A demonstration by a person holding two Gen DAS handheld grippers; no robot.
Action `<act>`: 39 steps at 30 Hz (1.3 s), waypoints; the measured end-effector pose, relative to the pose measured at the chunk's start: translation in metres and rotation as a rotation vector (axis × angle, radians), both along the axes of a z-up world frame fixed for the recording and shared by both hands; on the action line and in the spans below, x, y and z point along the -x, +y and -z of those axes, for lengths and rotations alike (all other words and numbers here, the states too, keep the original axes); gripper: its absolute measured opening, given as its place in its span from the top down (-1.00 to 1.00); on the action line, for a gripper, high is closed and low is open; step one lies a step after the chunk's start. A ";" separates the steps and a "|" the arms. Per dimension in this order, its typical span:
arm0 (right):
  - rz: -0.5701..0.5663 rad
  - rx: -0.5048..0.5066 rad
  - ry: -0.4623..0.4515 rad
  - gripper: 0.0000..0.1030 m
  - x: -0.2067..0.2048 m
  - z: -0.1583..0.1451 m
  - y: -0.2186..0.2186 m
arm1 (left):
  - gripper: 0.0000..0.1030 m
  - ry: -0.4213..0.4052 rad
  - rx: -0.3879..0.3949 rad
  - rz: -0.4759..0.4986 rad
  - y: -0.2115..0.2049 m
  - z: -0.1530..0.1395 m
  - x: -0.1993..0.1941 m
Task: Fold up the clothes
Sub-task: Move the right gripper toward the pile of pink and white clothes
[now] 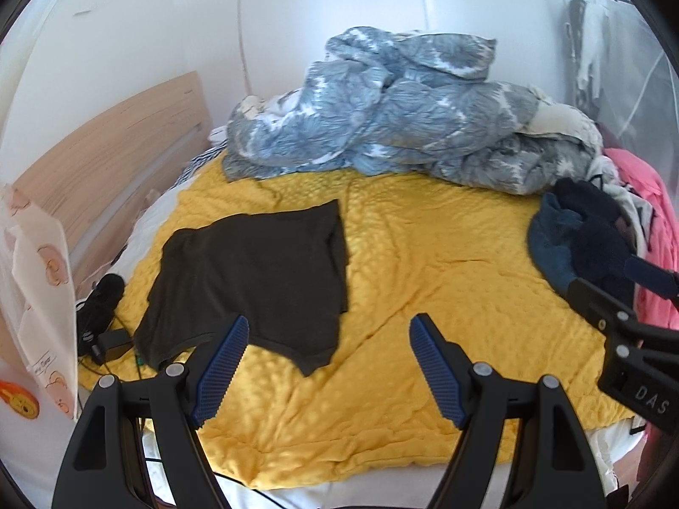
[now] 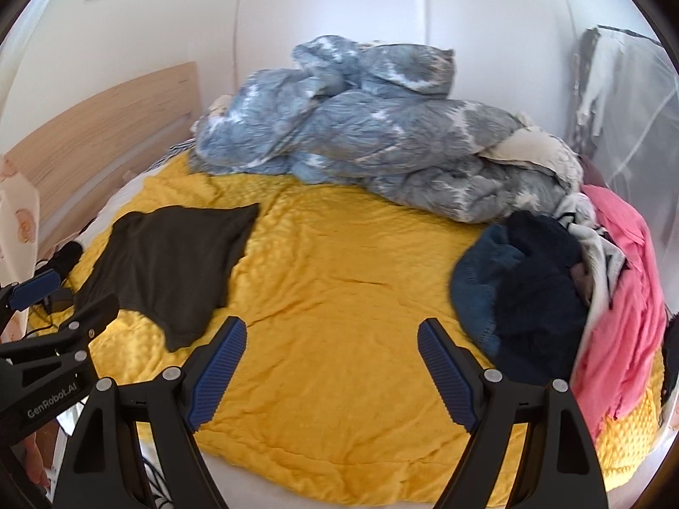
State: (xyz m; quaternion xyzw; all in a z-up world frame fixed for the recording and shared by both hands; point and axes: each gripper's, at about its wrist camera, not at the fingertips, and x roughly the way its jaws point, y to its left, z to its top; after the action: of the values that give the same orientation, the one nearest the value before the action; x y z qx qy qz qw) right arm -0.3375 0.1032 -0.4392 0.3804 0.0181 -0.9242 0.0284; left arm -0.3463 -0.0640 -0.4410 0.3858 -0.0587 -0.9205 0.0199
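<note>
Both claws hang released above the bed, gripping nothing.

The left claw [image 1: 329,335] and right claw [image 2: 332,337] gape over the yellow blanket [image 2: 339,297]; a dark shirt [image 1: 254,280] lies flat on its left, a clothes heap [image 2: 551,292] on its right.

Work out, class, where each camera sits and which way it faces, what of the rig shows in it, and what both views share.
Left wrist: on the left gripper, open, looking across the bed; the dark shirt lies just ahead, the right gripper shows at the right edge.
Right wrist: on the right gripper, open, further right; clothes pile close, left gripper at the left edge.
Shared: yellow blanket, blue duvet, shirt, pile.
</note>
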 end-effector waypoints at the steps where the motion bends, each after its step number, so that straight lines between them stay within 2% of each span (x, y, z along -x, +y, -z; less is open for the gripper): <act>1: 0.009 0.000 0.002 -0.65 0.000 0.000 0.005 | -0.57 -0.001 -0.001 0.007 0.004 0.000 0.001; 7: 0.072 -0.028 0.017 -0.65 -0.003 0.000 0.035 | -0.57 0.000 0.000 0.063 0.033 -0.002 0.007; 11: 0.148 -0.043 0.030 -0.65 -0.002 -0.002 0.064 | -0.57 0.007 -0.017 0.148 0.068 -0.007 0.018; 16: 0.277 -0.072 0.075 -0.65 -0.008 -0.010 0.124 | -0.57 0.031 -0.009 0.277 0.132 -0.014 0.029; 19: 0.355 -0.102 0.098 -0.65 -0.015 -0.014 0.163 | -0.57 0.025 -0.033 0.328 0.163 -0.014 0.036; 23: 0.474 -0.097 0.122 -0.65 -0.024 -0.018 0.228 | -0.57 0.017 -0.068 0.376 0.206 -0.012 0.045; 27: 0.547 -0.100 0.132 -0.65 -0.019 -0.020 0.286 | -0.57 -0.008 -0.081 0.410 0.248 -0.008 0.058; 33: 0.466 0.008 0.067 -0.65 0.034 -0.018 0.361 | -0.57 -0.036 -0.121 0.433 0.288 -0.008 0.072; 39: 0.342 -0.169 0.013 -0.65 0.133 -0.011 0.396 | -0.57 -0.051 -0.114 0.382 0.295 0.002 0.088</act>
State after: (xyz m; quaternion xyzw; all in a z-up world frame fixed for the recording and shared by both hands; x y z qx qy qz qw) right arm -0.4704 0.4990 -0.4278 0.3728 0.0307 -0.9133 -0.1614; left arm -0.4342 0.2315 -0.4432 0.3911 -0.0793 -0.8994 -0.1786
